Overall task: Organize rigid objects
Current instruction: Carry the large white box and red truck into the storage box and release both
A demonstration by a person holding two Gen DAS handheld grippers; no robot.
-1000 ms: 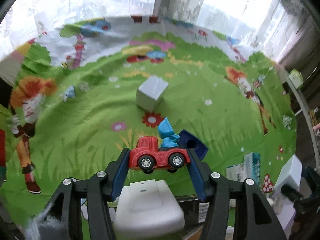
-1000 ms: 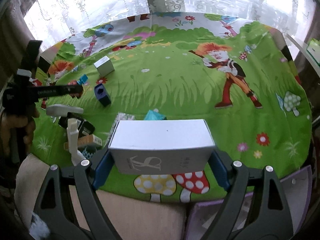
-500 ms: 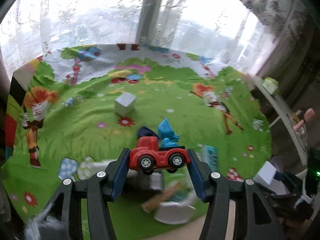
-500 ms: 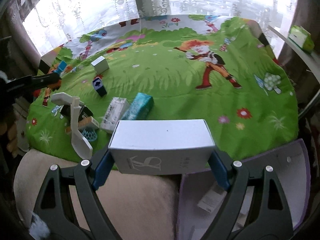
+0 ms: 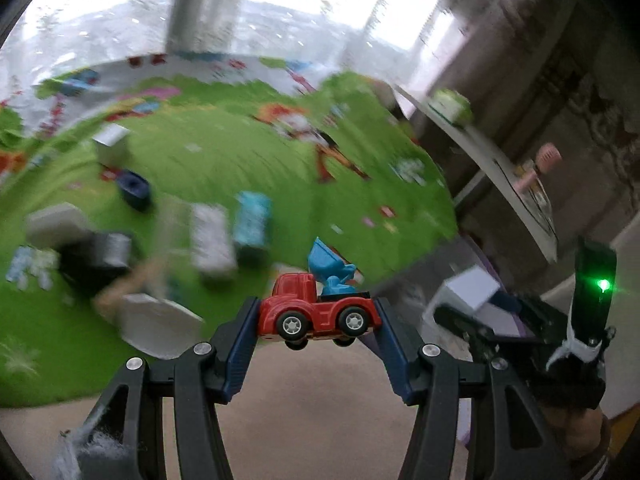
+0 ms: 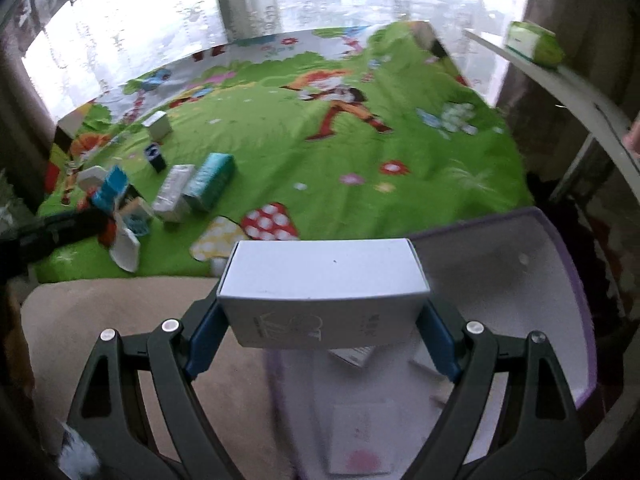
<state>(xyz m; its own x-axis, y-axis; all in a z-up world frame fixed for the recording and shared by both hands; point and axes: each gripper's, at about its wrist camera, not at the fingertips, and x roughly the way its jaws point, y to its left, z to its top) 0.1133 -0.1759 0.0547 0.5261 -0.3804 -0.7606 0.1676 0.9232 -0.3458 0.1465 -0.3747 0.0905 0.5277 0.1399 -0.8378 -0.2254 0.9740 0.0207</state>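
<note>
My left gripper [image 5: 318, 320] is shut on a red toy truck [image 5: 316, 314] with a blue tipper, held in the air off the near edge of the green play mat [image 5: 240, 160]. My right gripper [image 6: 324, 320] is shut on a white cardboard box [image 6: 324, 292], held above a white bin with a purple rim [image 6: 576, 280]. The right gripper and its box also show in the left wrist view [image 5: 472, 288]. The left gripper with the truck shows at the left of the right wrist view [image 6: 108, 196].
On the mat's left part lie a teal box [image 6: 210, 180], a silver-white box [image 6: 174, 192], a dark blue block [image 6: 154, 156], a small white cube [image 6: 158, 124] and a white scoop [image 6: 126, 250]. The bin holds flat packets [image 6: 360, 436]. A shelf with a green box [image 6: 532, 42] stands right.
Both grippers pulled back from the mat and swung right. The right gripper with its box now hangs over the purple-rimmed bin; the left view shows the mat's near edge and beige floor.
</note>
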